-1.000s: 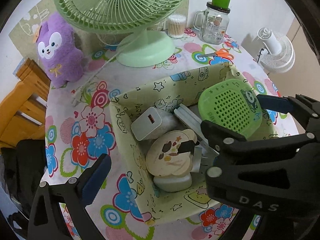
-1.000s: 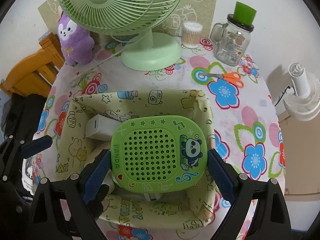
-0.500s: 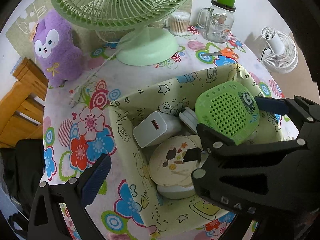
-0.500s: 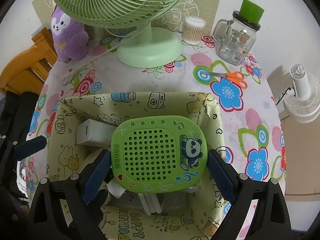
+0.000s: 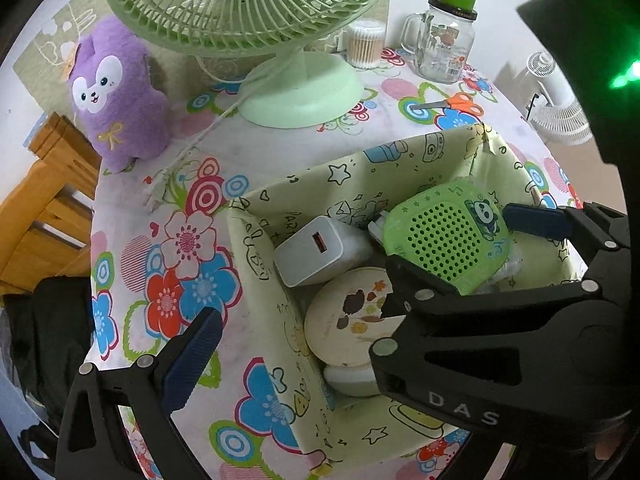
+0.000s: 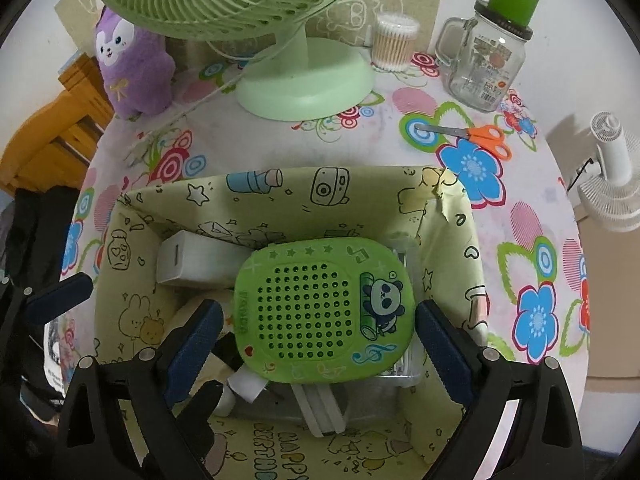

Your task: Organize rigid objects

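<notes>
Green plastic, the panda speaker [image 6: 324,312] lies in the paper-lined box [image 6: 280,196] on the table [image 6: 400,152], perforated face up, its long axis spanning the right gripper [image 6: 320,344], whose jaws have just been opening (pads now clear of both ends). The left gripper's [image 5: 360,356] jaws stand wide, empty.
</notes>
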Tool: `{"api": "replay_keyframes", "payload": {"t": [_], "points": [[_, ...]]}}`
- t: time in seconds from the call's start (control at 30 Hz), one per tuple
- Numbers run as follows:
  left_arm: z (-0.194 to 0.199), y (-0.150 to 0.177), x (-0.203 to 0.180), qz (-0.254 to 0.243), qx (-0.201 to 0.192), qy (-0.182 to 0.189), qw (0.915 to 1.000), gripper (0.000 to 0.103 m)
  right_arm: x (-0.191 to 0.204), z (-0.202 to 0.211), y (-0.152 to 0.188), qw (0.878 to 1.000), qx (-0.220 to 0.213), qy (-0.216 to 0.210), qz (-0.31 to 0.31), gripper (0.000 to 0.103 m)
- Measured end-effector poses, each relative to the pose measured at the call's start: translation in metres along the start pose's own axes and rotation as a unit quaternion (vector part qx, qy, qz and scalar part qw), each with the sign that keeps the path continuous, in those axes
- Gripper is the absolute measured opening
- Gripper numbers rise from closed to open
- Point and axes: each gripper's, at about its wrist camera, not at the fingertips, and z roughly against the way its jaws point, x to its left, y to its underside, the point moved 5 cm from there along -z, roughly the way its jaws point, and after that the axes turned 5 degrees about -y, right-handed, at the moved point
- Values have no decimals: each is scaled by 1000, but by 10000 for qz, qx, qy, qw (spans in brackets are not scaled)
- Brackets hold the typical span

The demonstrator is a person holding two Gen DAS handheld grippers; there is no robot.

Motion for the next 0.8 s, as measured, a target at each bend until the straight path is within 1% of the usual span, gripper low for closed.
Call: {"api": "replay_keyframes", "payload": {"t": [0.27, 0.4, 0.53, 0.8], "points": [[16, 3, -3, 58, -144, -7, 9999, 103, -1, 26, 4, 9998, -178, 0, 20, 100], [28, 6, -5, 95, -249, -65, 9996, 103, -4, 41, 9, 9996, -265, 97, 9, 100], [39, 10, -6, 184, -330, -119, 9992, 103, -7, 58, 15, 9990, -392, 191, 48, 100], [66, 21, -11, 392, -484, -227, 9978, 103, -13, 91, 28, 9975, -639, 224, 184, 100]]}}
